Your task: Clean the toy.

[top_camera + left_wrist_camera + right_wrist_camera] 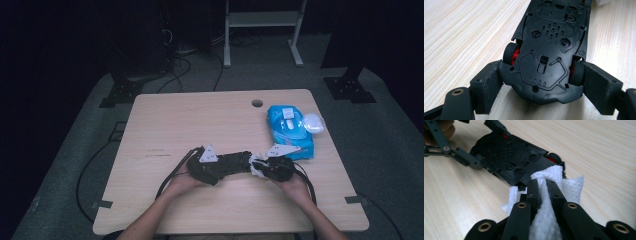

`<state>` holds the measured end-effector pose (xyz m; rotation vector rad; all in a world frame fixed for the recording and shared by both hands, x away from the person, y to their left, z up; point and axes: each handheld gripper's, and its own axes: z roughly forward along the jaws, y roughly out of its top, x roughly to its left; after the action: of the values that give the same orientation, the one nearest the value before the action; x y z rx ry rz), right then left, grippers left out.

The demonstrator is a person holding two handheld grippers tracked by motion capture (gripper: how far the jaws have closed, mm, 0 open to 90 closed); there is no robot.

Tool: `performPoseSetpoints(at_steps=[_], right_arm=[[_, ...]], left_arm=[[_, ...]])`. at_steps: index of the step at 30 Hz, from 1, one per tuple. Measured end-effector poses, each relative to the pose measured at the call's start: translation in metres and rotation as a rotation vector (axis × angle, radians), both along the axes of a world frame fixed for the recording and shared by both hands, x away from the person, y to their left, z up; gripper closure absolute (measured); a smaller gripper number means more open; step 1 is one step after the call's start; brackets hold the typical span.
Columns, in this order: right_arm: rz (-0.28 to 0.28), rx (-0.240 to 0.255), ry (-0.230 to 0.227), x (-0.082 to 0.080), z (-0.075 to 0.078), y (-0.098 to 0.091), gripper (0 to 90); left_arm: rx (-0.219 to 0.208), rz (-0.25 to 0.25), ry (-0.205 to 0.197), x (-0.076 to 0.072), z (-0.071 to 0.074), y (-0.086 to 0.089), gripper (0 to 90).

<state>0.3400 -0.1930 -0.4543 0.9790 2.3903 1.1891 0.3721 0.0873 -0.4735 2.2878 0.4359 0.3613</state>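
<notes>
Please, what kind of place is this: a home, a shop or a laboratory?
Probably a laboratory or recording room. A light wooden table stands on grey carpet in a dark room, cables run across the floor, and a white metal frame stands behind it.

both grippers are black, each with a pale grey three-cornered plate on top carrying small dark marks. the left gripper has two broad, flat-faced jaws with a rough, felt-like lining on the inner sides, and a brass-coloured ring set in its linkage. the right gripper has narrower jaws on long bars, with four brass-ringed pivots. a black cable trails back from each gripper. the person's forearms are bare, with no sleeves in sight.
</notes>
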Motion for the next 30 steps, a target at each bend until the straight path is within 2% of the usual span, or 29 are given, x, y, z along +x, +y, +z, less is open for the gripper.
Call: performPoseSetpoints(at_steps=[4,8,10,13,17,19,20,22,26,28,29,30], right_arm=[[0.013,-0.001,-0.002,0.0,0.002,0.006,81.5],[0.031,0.015,-0.018,0.012,0.009,0.022,81.8],[0.035,0.015,-0.015,0.016,0.008,0.027,81.8],[0.036,0.013,-0.005,0.016,0.005,0.028,81.8],[0.026,0.017,-0.007,0.013,0.002,0.023,81.9],[0.028,0.012,-0.015,0.01,0.002,0.022,81.7],[0.028,0.012,-0.015,0.01,0.002,0.022,81.7],[0.034,-0.004,-0.039,0.007,0.001,0.023,81.5],[0.043,-0.027,-0.091,0.0,-0.003,0.023,81.6],[0.045,-0.025,-0.097,-0.001,-0.004,0.023,81.8],[0.045,-0.025,-0.097,-0.001,-0.004,0.023,81.8],[0.055,-0.031,-0.107,-0.002,-0.004,0.023,81.8]], left_arm=[[0.0,0.01,0.0,0.001,0.0,-0.001,20.6],[0.015,0.024,-0.014,0.001,0.0,-0.002,20.6],[0.011,0.032,-0.006,0.002,0.0,0.0,20.6],[0.001,0.032,-0.001,0.003,0.0,0.001,20.6],[-0.01,0.027,0.027,0.005,0.001,0.002,20.4],[-0.025,0.014,0.055,0.006,0.002,0.004,20.2],[-0.025,0.014,0.055,0.006,0.002,0.004,20.2],[-0.041,0.01,0.079,0.006,0.003,0.005,19.9],[-0.058,0.005,0.088,0.007,0.005,0.008,18.9],[-0.109,0.015,0.111,0.008,0.009,0.014,18.0],[-0.109,0.015,0.111,0.008,0.009,0.014,18.0],[-0.149,0.026,0.12,0.009,0.012,0.018,18.0]])
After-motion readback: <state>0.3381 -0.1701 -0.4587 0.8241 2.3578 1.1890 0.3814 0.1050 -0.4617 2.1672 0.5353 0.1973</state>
